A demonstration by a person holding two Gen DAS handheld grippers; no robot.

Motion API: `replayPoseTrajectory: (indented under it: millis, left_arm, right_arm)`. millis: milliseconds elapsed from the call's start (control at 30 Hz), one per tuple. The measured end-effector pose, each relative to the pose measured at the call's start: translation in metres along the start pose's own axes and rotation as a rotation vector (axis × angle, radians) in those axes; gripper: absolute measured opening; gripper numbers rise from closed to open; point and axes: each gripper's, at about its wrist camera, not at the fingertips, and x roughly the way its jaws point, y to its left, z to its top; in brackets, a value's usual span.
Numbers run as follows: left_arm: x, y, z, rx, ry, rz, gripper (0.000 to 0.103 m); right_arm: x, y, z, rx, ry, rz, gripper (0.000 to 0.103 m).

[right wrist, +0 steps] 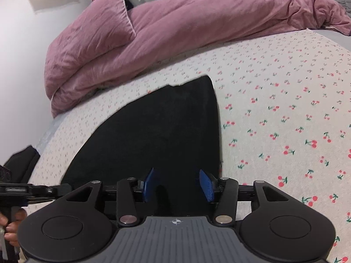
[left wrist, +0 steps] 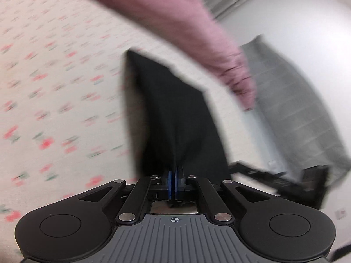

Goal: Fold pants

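Observation:
The black pants [right wrist: 153, 127] lie folded flat on the cherry-print bedsheet [right wrist: 274, 109]. In the left wrist view the pants [left wrist: 173, 114] hang or stretch away from my left gripper [left wrist: 175, 182], whose blue pads are pressed together on the near edge of the cloth; this view is blurred by motion. My right gripper [right wrist: 177, 186] is open, its blue pads wide apart just above the near edge of the pants, holding nothing. The other gripper's black frame shows at the right in the left wrist view [left wrist: 285, 182] and at the left edge of the right wrist view [right wrist: 26, 191].
A rumpled mauve duvet [right wrist: 175, 26] lies along the far side of the bed, also blurred in the left wrist view [left wrist: 175, 15]. A grey cloth [left wrist: 296, 100] hangs at the right. A white wall [right wrist: 19, 54] is at the left.

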Motion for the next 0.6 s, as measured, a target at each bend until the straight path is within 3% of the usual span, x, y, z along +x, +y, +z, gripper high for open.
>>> replayPoseTrajectory:
  millis: [67,133,200,300,367,500,600]
  left_arm:
    - [0.005,0.014,-0.003,-0.005,0.034,0.097,0.012]
    - [0.0,0.015,-0.002,0.008,0.034,0.093,0.012]
    - [-0.006,0.005,-0.002,0.079,0.029,0.144,0.019]
    - [-0.015,-0.018,-0.004,0.206,-0.032,0.256,0.03]
    - [-0.02,-0.039,-0.007,0.32,-0.125,0.31,0.03]
    - [-0.01,-0.071,-0.01,0.44,-0.194,0.297,0.03]
    - [0.015,-0.082,-0.012,0.505,-0.117,0.298,0.03]
  right_arm:
    - [0.007,0.001,-0.003,-0.02,0.037,-0.019,0.049]
    - [0.009,0.004,-0.005,-0.051,0.048,-0.045,0.049]
    - [0.005,0.006,-0.004,-0.069,0.038,-0.061,0.049]
    - [-0.002,0.008,-0.001,-0.069,-0.007,-0.048,0.049]
    - [-0.002,0.01,0.004,-0.065,-0.039,-0.032,0.05]
    - [0.009,0.023,0.009,-0.086,-0.055,-0.03,0.05]
    - [0.021,0.031,0.007,-0.126,-0.017,-0.054,0.051]
